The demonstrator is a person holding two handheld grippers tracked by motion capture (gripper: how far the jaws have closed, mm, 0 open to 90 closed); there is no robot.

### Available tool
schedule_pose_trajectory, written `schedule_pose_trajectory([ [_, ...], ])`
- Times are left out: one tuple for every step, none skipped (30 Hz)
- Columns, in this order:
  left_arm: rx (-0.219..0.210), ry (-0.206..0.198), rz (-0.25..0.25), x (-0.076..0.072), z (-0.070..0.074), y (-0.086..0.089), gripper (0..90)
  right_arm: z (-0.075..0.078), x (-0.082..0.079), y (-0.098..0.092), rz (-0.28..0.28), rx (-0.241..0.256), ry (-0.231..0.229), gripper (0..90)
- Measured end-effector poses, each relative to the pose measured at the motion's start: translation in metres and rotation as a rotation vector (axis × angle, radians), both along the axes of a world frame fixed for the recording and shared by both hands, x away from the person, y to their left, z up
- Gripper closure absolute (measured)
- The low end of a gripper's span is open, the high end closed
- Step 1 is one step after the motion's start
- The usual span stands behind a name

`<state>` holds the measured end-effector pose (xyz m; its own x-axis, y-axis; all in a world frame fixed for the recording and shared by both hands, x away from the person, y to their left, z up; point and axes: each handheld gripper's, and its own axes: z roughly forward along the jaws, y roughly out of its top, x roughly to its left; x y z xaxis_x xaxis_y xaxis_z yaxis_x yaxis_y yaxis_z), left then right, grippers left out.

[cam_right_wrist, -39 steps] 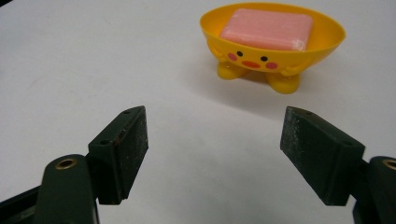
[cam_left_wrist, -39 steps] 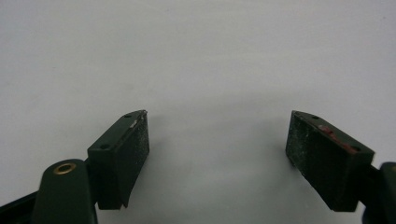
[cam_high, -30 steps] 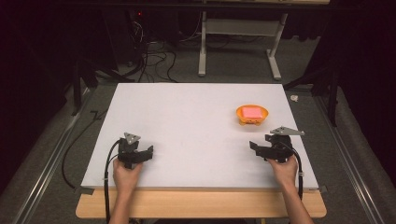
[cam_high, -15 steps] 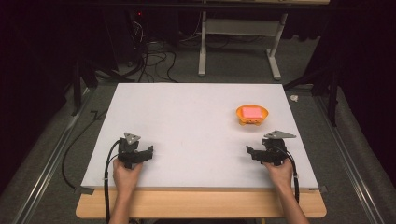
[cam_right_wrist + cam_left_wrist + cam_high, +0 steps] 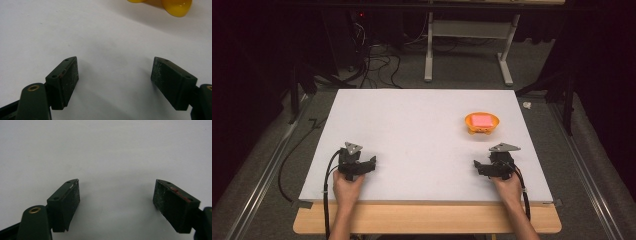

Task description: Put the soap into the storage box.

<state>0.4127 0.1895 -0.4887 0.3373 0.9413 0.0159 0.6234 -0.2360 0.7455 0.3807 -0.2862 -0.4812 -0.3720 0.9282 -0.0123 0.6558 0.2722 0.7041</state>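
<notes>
Orange bowl [image 5: 482, 123] sits far right on the white bench [image 5: 412, 130], pink block [image 5: 482, 120] inside, flat. Left gripper [image 5: 357, 166] and right gripper [image 5: 492, 167] both spread wide, empty, near edge.

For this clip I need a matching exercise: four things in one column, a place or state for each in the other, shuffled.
Things:
1. left gripper
2. right gripper
3. orange bowl
4. pink block

Places or states:
A. inside the bowl
B. open, near the board's front left
C. on the white board, right of middle
D. open, nearest the bowl

Pairs: 1-B, 2-D, 3-C, 4-A
</notes>
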Motion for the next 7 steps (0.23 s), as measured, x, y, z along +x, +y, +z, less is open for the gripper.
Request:
schedule_pose_trajectory([
  [-0.002, -0.002, 0.001, 0.0, -0.0001, -0.0002, 21.8, -0.0003, 0.0, -0.0002, -0.001, 0.002, -0.002, 22.5],
  [0.0, 0.0, 0.0, 0.0, 0.0, 0.0, 21.8, -0.0003, -0.0002, -0.0001, -0.001, 0.003, -0.001, 22.5],
  [-0.002, -0.002, 0.002, 0.0, -0.0001, -0.0001, 21.8, -0.0005, -0.0002, -0.0002, 0.0, 0.003, -0.002, 22.4],
  [-0.002, -0.001, 0.002, 0.0, -0.0001, -0.0001, 21.8, -0.0005, -0.0003, -0.0002, -0.001, 0.003, -0.002, 22.4],
  [-0.003, -0.001, 0.001, 0.0001, -0.0001, -0.0001, 21.8, -0.0005, -0.0003, -0.0003, -0.001, 0.004, -0.002, 22.4],
  [-0.003, -0.001, 0.002, 0.0001, -0.0001, -0.0001, 21.8, -0.0005, -0.0003, -0.0003, -0.001, 0.004, -0.002, 22.4],
  [-0.002, -0.001, 0.002, 0.0, -0.0001, -0.0001, 21.8, -0.0006, -0.0002, -0.0005, 0.0, 0.003, -0.003, 22.4],
])
